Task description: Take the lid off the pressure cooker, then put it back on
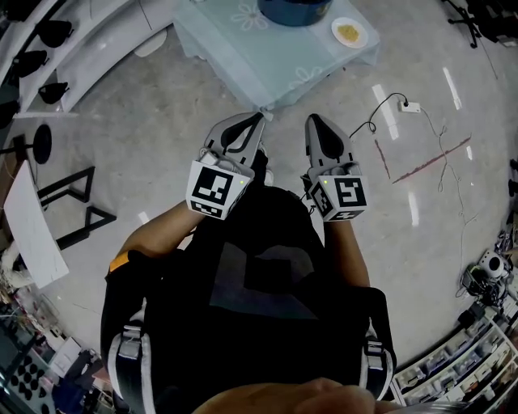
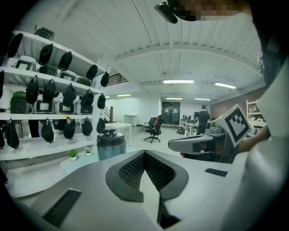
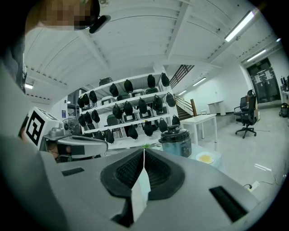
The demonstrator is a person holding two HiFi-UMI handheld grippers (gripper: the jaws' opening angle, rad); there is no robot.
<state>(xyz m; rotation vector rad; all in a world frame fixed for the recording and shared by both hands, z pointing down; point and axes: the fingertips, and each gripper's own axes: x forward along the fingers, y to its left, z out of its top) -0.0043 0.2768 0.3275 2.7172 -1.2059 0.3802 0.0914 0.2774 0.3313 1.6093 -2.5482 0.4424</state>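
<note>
A wide workroom with a glossy pale floor (image 1: 421, 242) has wall shelves (image 3: 131, 113) hung with dark bags. Ahead, a cloth-covered table (image 1: 243, 57) carries the pressure cooker (image 3: 177, 140), its lid (image 3: 174, 131) on, beside a small plate (image 1: 349, 32). A corded power strip (image 1: 410, 106) lies on the floor nearby. The left gripper (image 1: 260, 118) and right gripper (image 1: 312, 120) both have their jaws pressed together on nothing, apart from the cooker.

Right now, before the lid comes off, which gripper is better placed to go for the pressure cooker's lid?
Right, narrowly. In the head view the right gripper lines up more closely with the pressure cooker than the left gripper. Both are shut, empty and short of the table.
</note>
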